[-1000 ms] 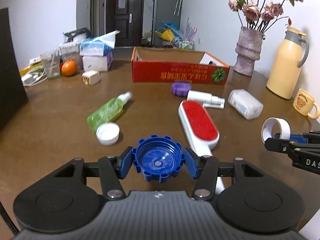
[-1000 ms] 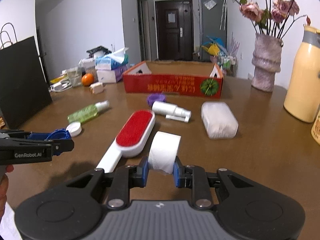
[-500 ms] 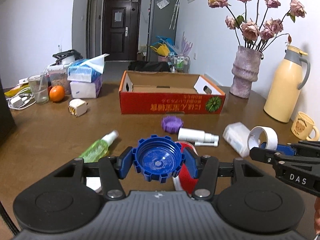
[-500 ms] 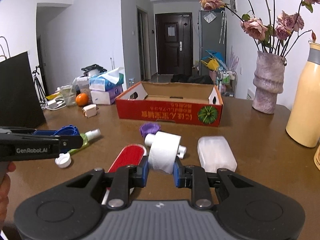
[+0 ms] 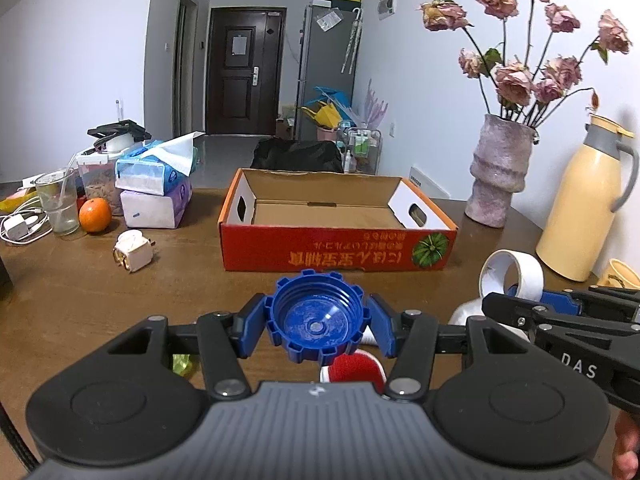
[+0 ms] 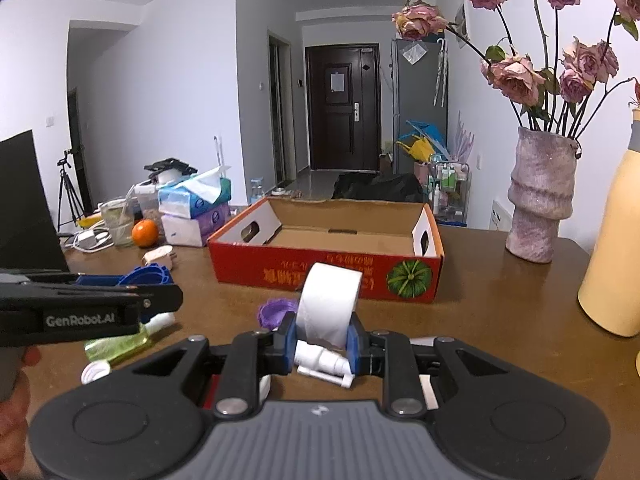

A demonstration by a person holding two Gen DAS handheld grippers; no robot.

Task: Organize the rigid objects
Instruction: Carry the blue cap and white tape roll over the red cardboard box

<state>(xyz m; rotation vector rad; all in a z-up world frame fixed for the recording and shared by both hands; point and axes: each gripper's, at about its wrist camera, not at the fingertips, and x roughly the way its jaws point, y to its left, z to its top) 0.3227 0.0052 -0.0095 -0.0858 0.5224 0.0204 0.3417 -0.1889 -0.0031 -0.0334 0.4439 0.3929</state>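
Note:
My left gripper (image 5: 318, 320) is shut on a blue ribbed cap (image 5: 316, 316), held above the brown table just in front of the red cardboard box (image 5: 320, 256). The box stands open-topped and empty. My right gripper (image 6: 322, 340) is shut on a white tape roll (image 6: 330, 304), also in front of the box (image 6: 304, 272). In the left wrist view the right gripper (image 5: 560, 312) and its roll (image 5: 514, 276) show at the right. In the right wrist view the left gripper (image 6: 100, 300) and its cap (image 6: 148, 274) show at the left.
Below the grippers lie a white spray bottle (image 6: 320, 360), purple cap (image 6: 276, 312), green bottle (image 6: 120, 344), white cap (image 6: 95, 372) and red lint brush (image 5: 354, 368). A vase (image 5: 500, 180) and yellow thermos (image 5: 580, 208) stand right; tissue boxes (image 5: 156, 184), an orange (image 5: 95, 215) and a plug (image 5: 132, 250) left.
Both grippers have risen and moved forward toward the red box, each still carrying its load. The loose items on the table have slid under them in view.

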